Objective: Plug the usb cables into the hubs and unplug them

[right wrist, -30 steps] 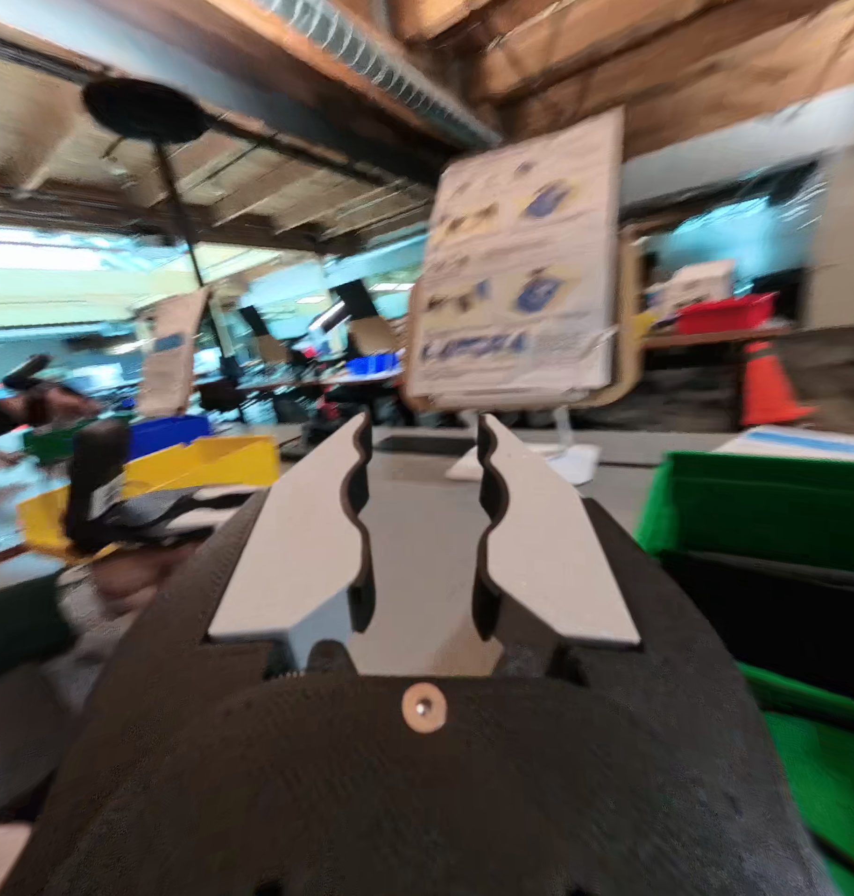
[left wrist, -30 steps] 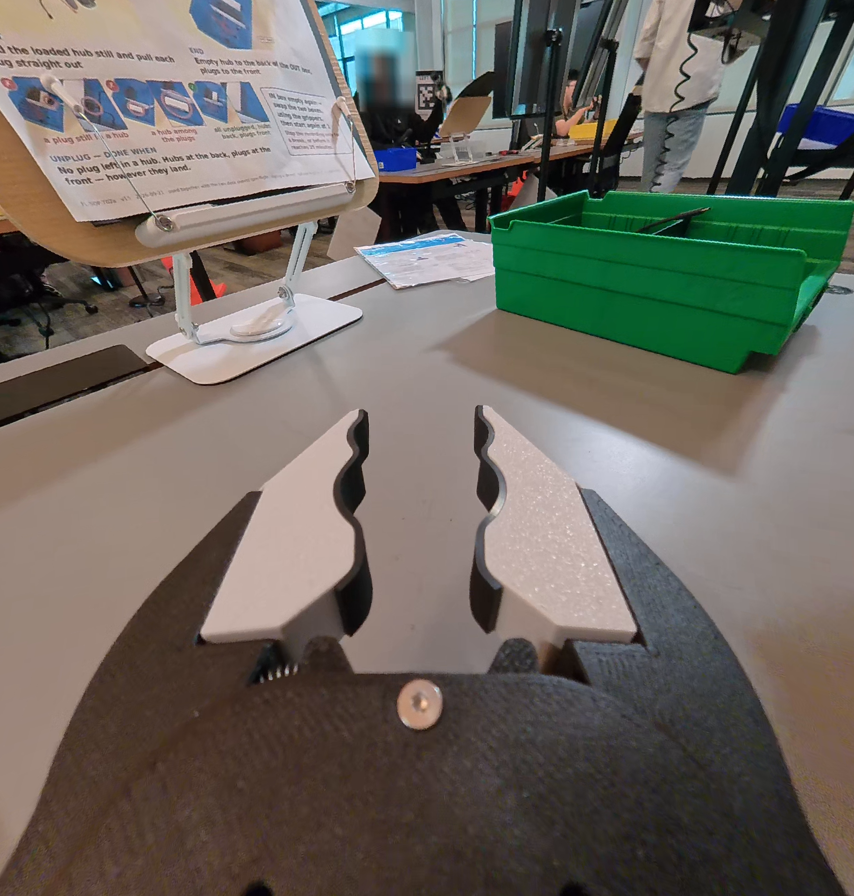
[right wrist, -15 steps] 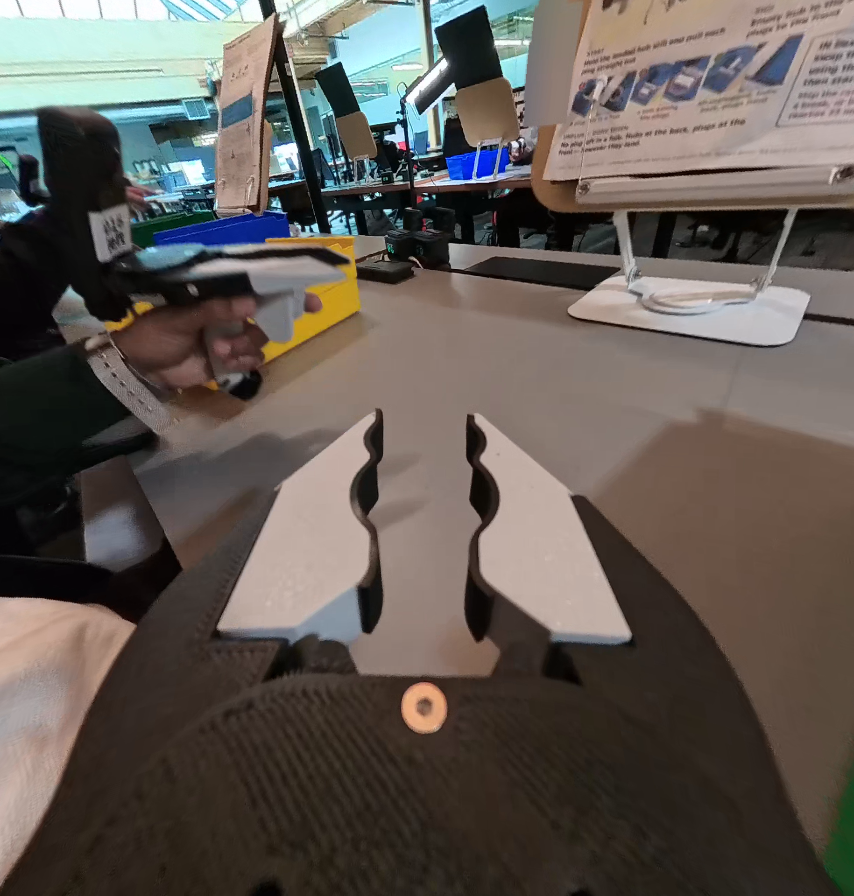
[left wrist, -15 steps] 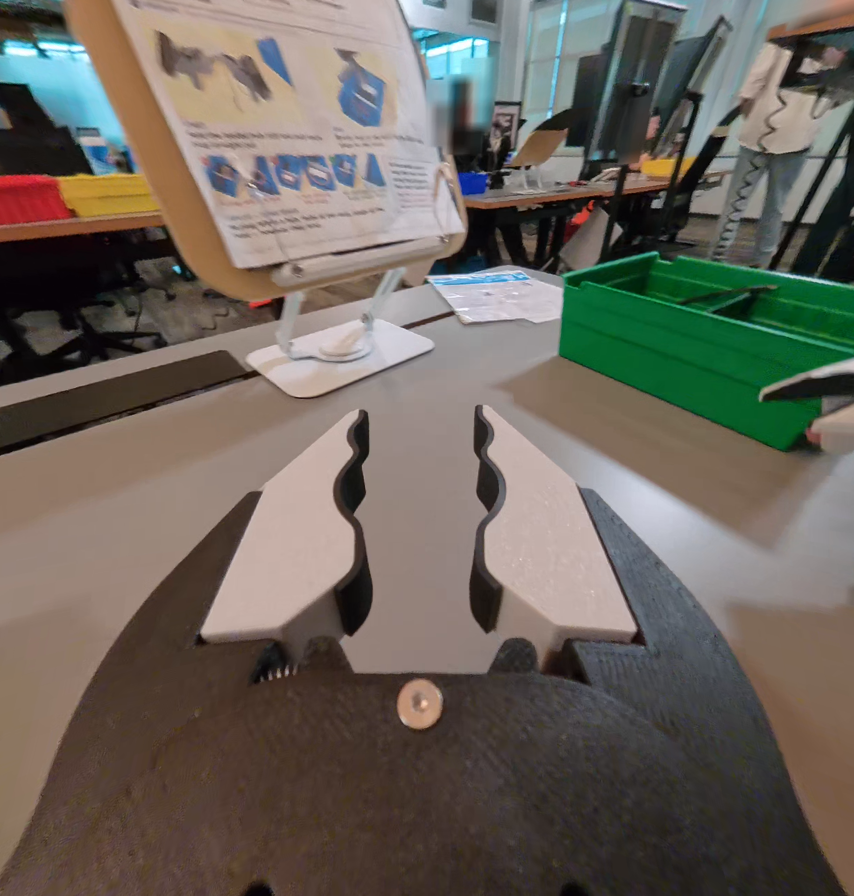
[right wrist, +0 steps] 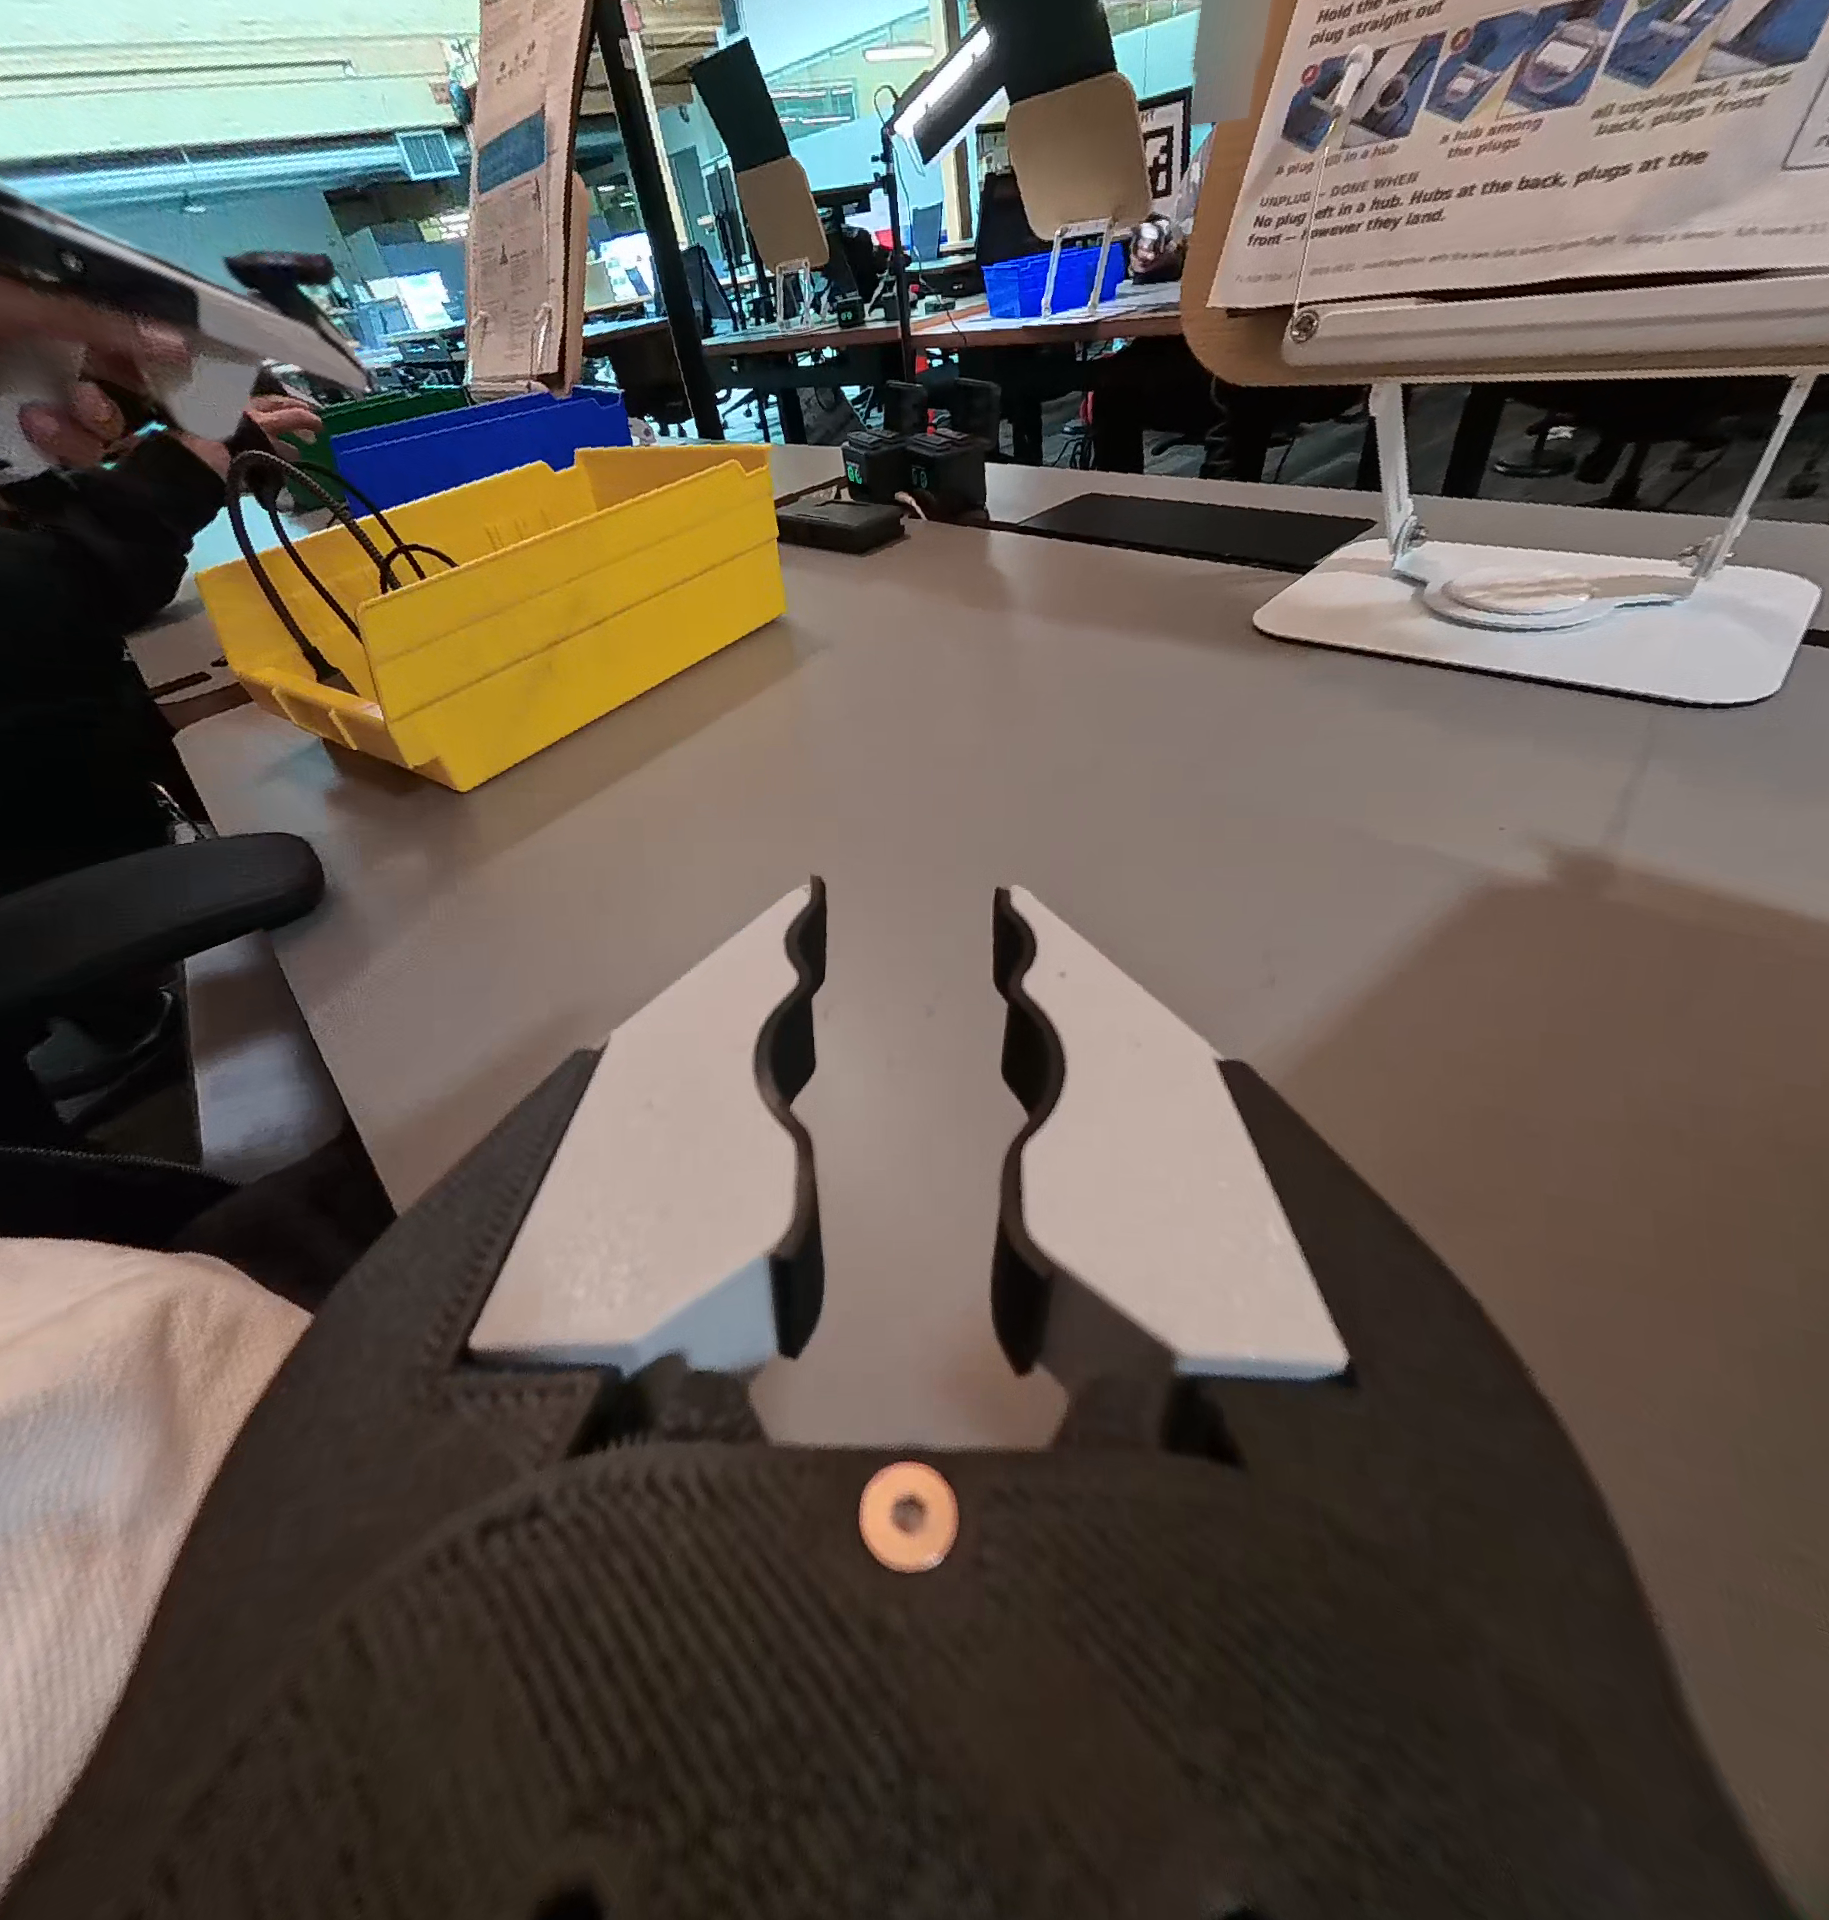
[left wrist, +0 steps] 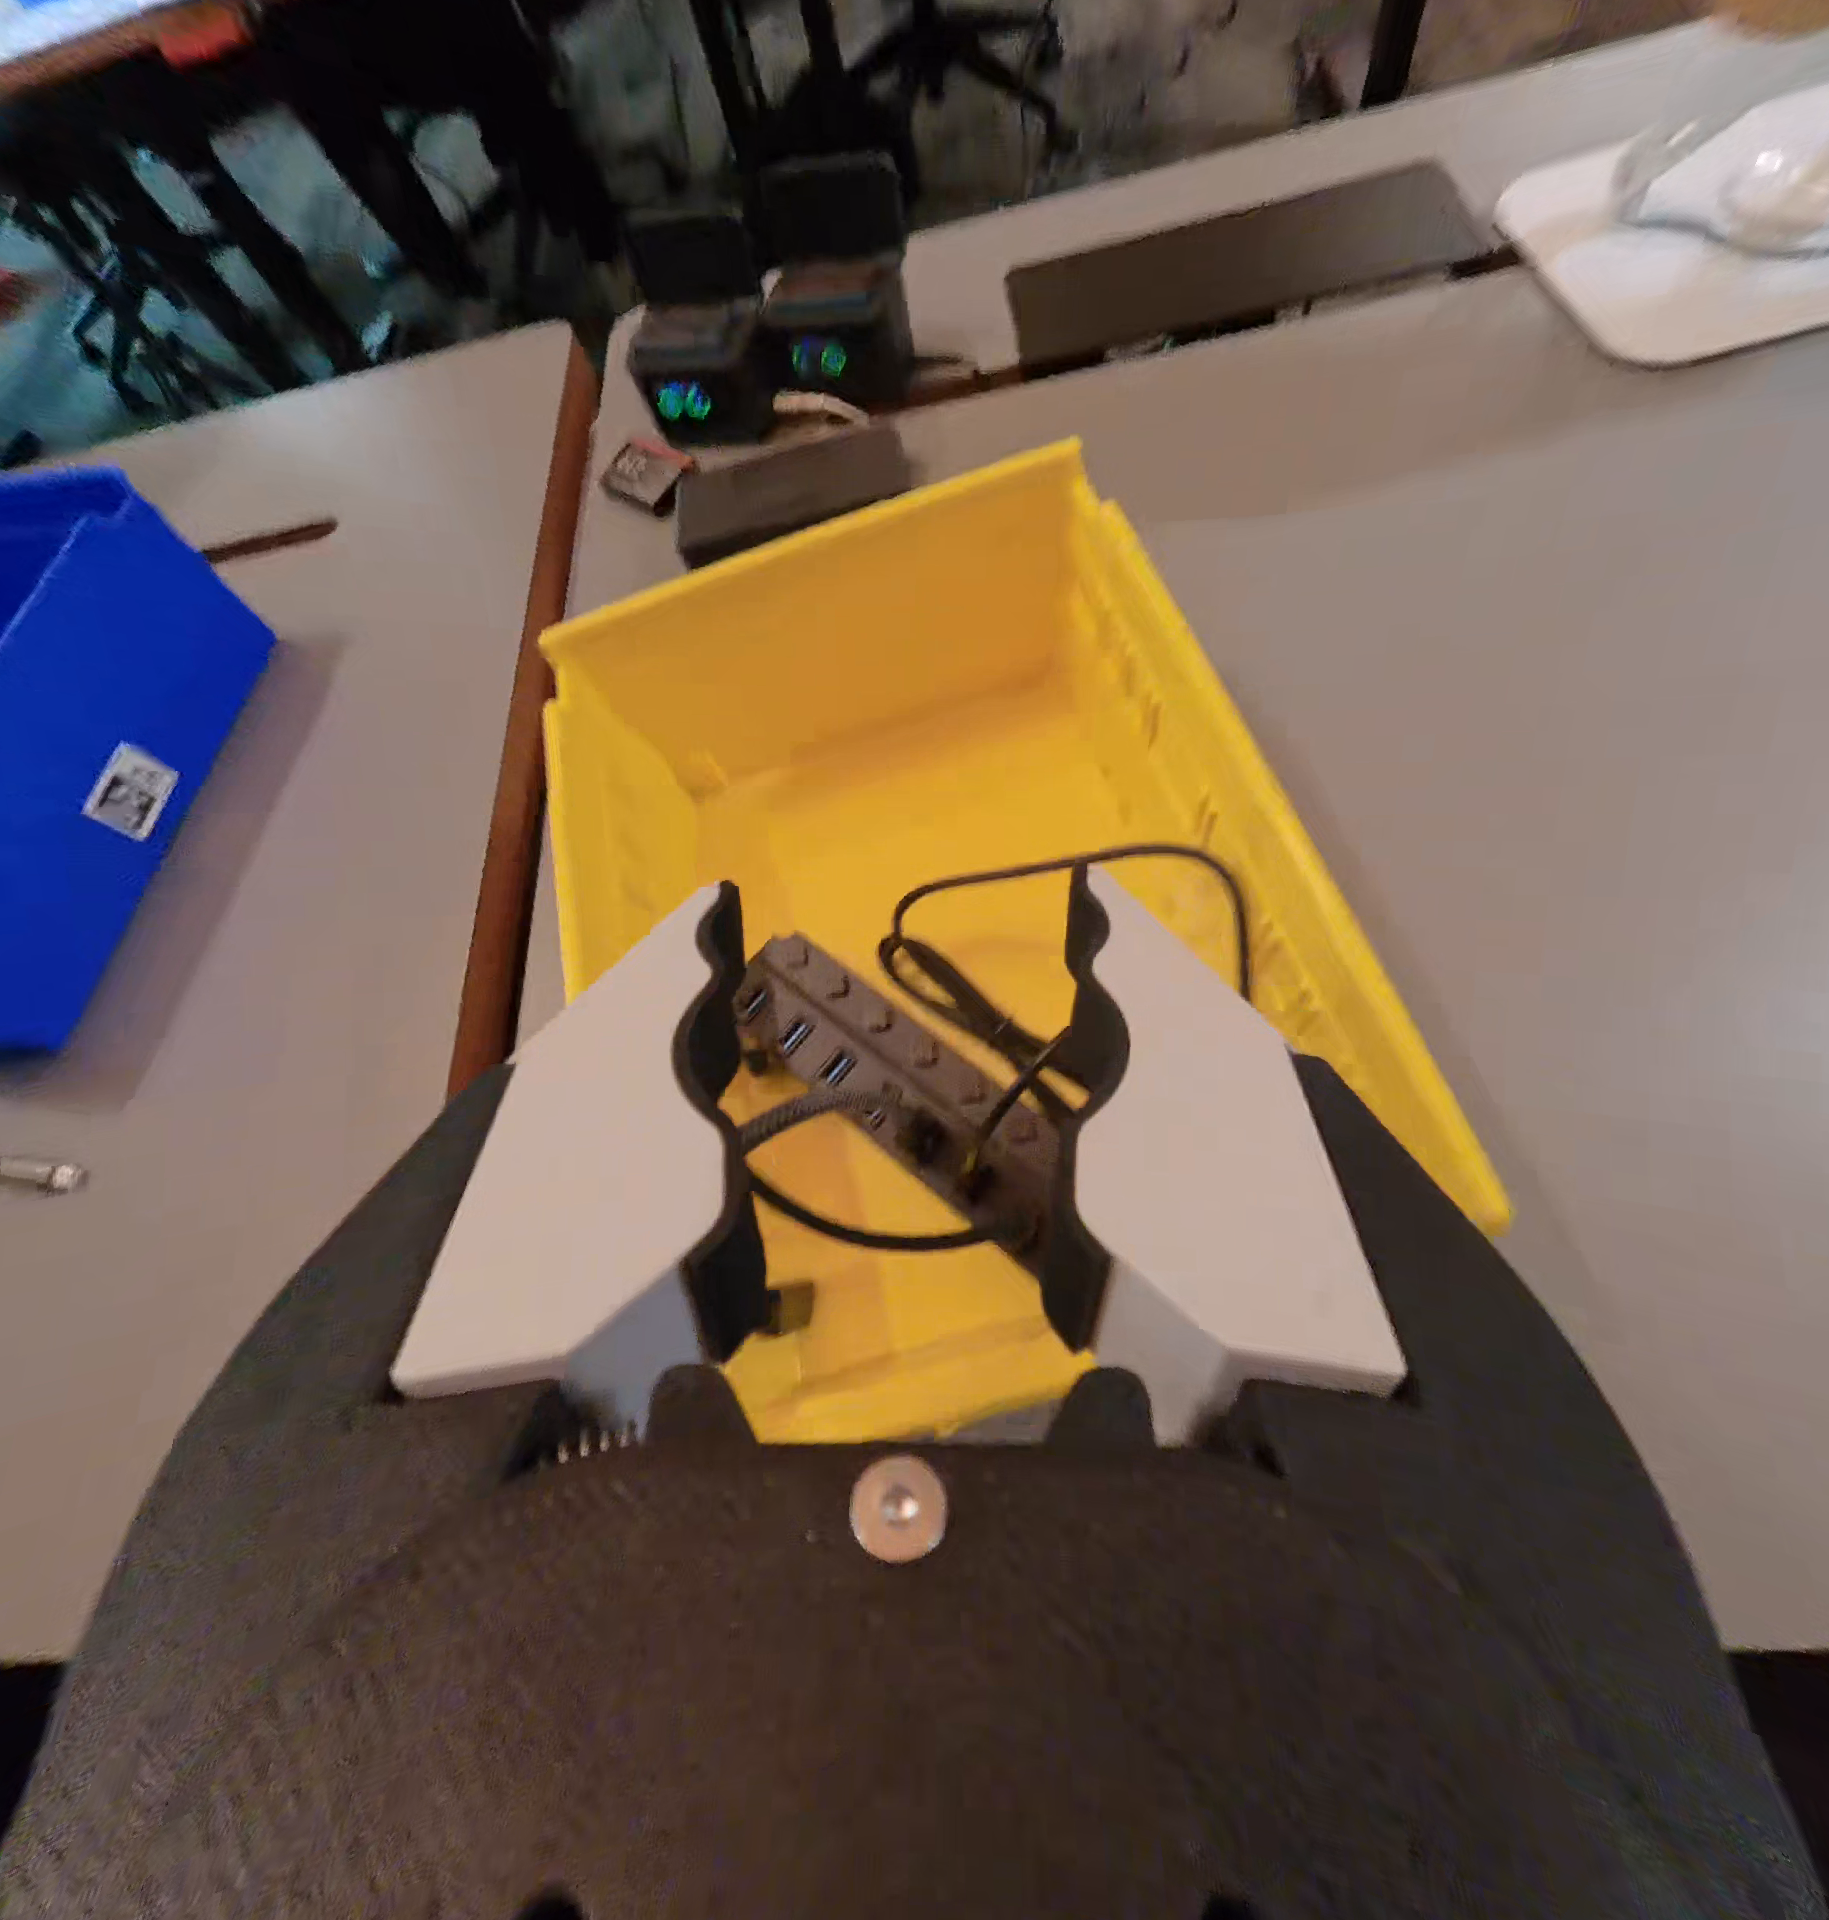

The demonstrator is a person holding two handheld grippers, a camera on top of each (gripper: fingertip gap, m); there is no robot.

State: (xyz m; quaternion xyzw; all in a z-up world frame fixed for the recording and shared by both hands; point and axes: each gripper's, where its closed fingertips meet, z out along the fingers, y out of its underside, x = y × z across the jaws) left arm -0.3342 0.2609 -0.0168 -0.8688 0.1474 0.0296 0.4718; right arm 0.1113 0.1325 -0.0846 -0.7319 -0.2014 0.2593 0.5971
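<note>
Hub (left wrist: 889, 1060) lies in yellow bin (left wrist: 889, 665), black cables (left wrist: 993, 997) looped over it, at least one seems plugged. Left gripper (left wrist: 894, 914) hovers above, jaws spread, empty. Right gripper (right wrist: 905, 904) idles low over grey bench (right wrist: 1149, 790), jaws apart, empty. Task barely begun. Blue bin (left wrist: 68, 748) at 9 o'clock; busy workshop behind.

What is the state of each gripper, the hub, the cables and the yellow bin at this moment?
left gripper: open wide, empty, above the bin.
right gripper: open, empty, low over the grey table.
USB hub: lying in the bin, at least one cable plugged in.
cables: loose, looped in the bin.
yellow bin: upright on the table, far half bare.
</note>
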